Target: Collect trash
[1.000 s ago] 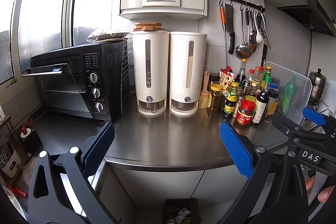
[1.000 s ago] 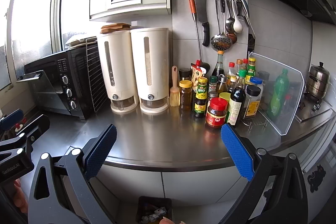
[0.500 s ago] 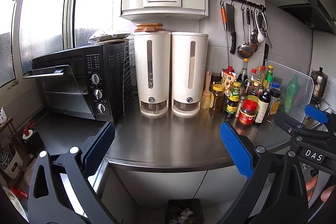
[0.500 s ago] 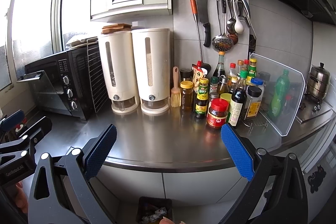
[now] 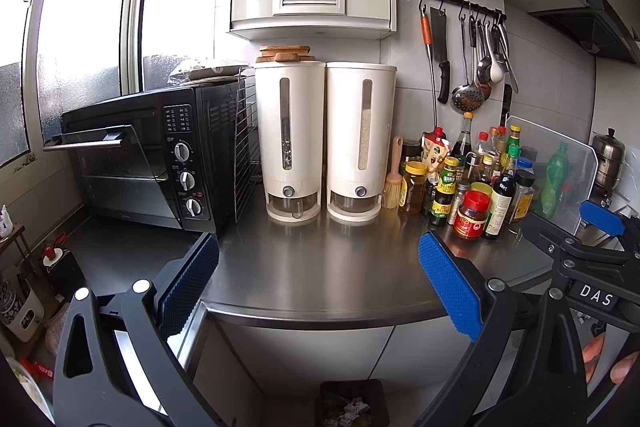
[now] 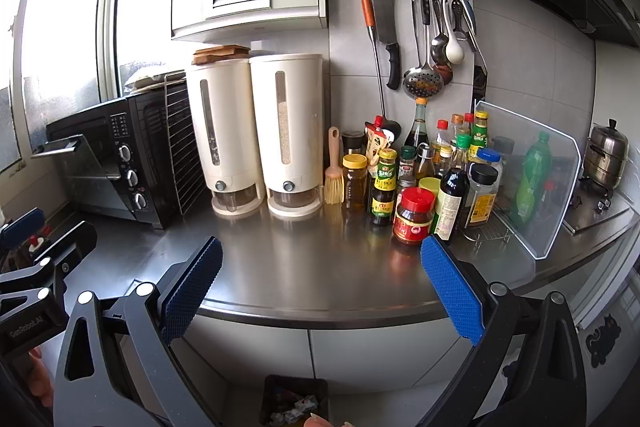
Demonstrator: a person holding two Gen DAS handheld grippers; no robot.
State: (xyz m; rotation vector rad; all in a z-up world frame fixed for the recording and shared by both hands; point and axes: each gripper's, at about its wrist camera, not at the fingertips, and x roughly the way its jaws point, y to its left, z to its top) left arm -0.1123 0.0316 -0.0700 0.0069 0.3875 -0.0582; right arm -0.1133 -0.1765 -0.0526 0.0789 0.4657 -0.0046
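a black trash bin [image 5: 354,405] holding crumpled scraps sits on the floor below both sets of fingers, under the steel counter [image 5: 320,267] edge, roughly as near one gripper as the other. no loose trash shows on the counter ahead. the left gripper [image 5: 318,281] and right gripper [image 6: 322,283] hover with fingers spread wide, empty. beyond the fingertips stand two white dispensers [image 6: 256,131], a black oven [image 5: 152,163] to their left and sauce bottles [image 6: 424,179] to their right.
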